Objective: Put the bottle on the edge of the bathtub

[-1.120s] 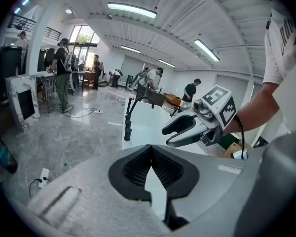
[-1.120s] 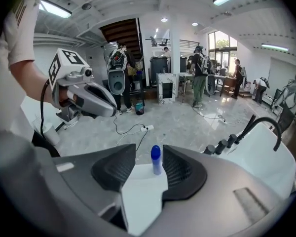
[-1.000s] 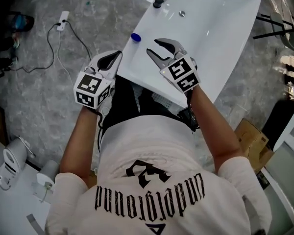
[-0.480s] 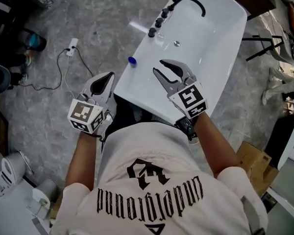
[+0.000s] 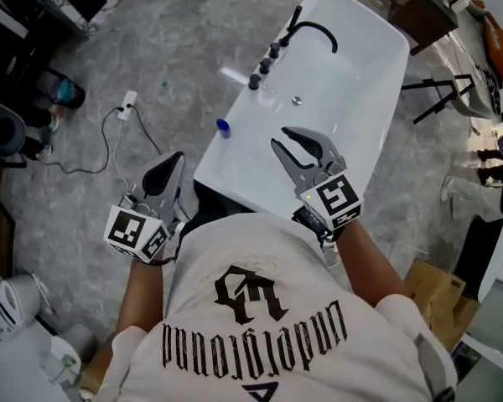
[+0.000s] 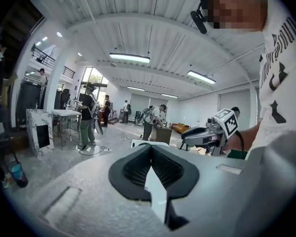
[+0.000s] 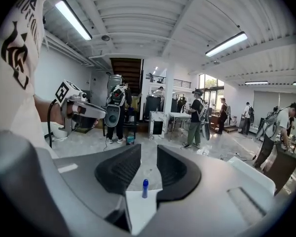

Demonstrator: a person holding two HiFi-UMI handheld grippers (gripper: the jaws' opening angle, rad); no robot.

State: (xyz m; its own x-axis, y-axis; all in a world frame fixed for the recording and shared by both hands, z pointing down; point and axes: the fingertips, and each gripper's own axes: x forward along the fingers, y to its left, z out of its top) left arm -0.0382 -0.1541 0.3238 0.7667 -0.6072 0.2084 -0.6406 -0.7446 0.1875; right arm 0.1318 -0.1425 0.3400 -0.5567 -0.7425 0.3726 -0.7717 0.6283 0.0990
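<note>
A small clear bottle with a blue cap (image 5: 223,126) stands upright on the left rim of the white bathtub (image 5: 352,74). In the right gripper view the bottle (image 7: 145,187) shows far off, on the tub's edge beyond the jaws. My right gripper (image 5: 282,138) hovers over the near end of the tub; its jaws are closing with a gap still between them and nothing in it. My left gripper (image 5: 173,159) hangs over the floor left of the tub's near corner, shut and empty. Its view shows the left gripper (image 6: 151,149) with tips together.
A black faucet (image 5: 314,28) and black knobs (image 5: 264,65) sit at the tub's far left rim, with a drain (image 5: 296,100) inside. A power strip and cable (image 5: 127,103) lie on the floor at left. A cardboard box (image 5: 427,283) is at right. Several people stand in the hall behind.
My left gripper has drawn back and down, away from the tub's edge. The right gripper's jaws have narrowed. The bottle stays on the rim.
</note>
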